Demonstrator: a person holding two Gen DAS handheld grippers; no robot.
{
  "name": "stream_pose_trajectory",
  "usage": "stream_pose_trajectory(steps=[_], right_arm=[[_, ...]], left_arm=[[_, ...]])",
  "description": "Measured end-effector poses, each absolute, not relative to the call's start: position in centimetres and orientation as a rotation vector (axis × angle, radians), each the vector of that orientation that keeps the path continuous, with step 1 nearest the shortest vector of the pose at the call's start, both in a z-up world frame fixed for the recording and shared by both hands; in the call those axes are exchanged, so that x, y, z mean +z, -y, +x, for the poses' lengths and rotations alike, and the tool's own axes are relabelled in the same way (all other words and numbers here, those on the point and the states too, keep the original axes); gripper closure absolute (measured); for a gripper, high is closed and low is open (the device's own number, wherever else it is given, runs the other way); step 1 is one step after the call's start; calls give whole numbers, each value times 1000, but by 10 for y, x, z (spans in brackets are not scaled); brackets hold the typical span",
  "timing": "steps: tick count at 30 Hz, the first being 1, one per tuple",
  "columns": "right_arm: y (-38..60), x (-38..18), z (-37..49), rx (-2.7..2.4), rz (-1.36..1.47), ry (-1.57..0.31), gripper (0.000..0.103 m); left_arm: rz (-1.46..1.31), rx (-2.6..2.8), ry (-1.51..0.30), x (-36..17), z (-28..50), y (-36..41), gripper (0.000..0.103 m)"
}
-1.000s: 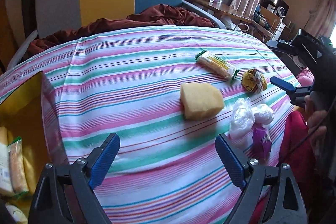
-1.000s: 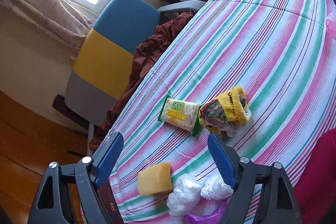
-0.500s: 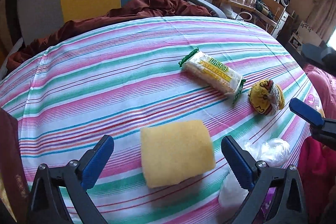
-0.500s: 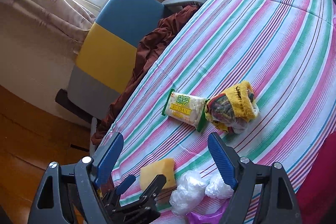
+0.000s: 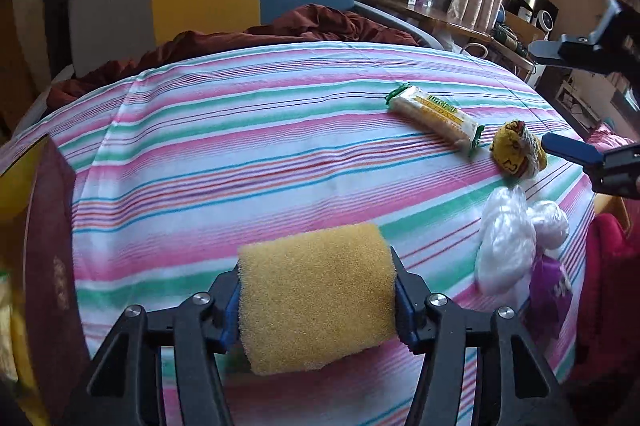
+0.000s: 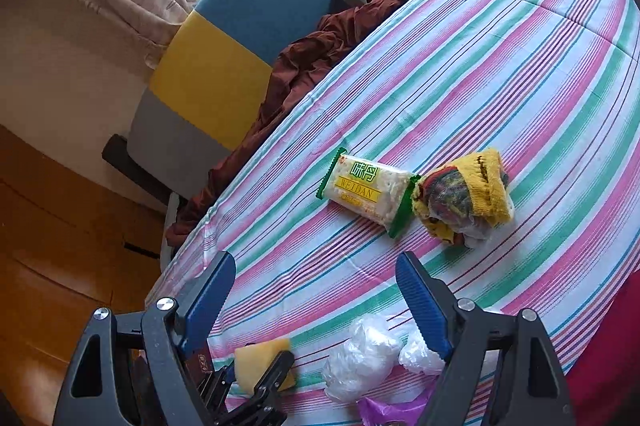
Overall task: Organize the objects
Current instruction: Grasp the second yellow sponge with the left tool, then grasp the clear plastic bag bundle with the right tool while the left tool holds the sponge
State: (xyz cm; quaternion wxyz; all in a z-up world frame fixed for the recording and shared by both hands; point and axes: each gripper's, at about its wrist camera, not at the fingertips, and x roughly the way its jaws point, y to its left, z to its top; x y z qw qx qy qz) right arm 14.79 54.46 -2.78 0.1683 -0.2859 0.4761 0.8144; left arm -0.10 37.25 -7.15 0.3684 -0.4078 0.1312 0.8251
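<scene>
The left gripper (image 5: 316, 296) points steeply down, jaws closing on the yellow sponge (image 5: 316, 294) at the near edge of the striped cloth (image 5: 240, 154). The right gripper (image 6: 316, 290) hovers wide open, holding nothing. Open cloth lies ahead. A cracker packet (image 6: 368, 188), sock bundle (image 6: 466, 196) and plastic bags (image 5: 506, 246) lie to the right; a dark red box (image 5: 52, 266) stands left.
</scene>
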Motion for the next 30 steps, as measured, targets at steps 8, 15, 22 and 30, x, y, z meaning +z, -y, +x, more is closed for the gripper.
stream_pose_trajectory(steps=[8,15,22,30], right_arm=[[-527,-32,125,2321,-1026,-1207,22],[-512,-47,111,2269,-1243,-1121,51],[-497,-44,110,2148,-1362,-904,51],[-480,-55,100,2104,-1554,-833,50]], left_arm=[[-903,2169,-396,-87,26,-351,42],[-909,2147,-348,-88,20,-348,42],[-910,2130,-310,-89,18,-345,41],[-914,2119,-288,-89,18,-343,40]])
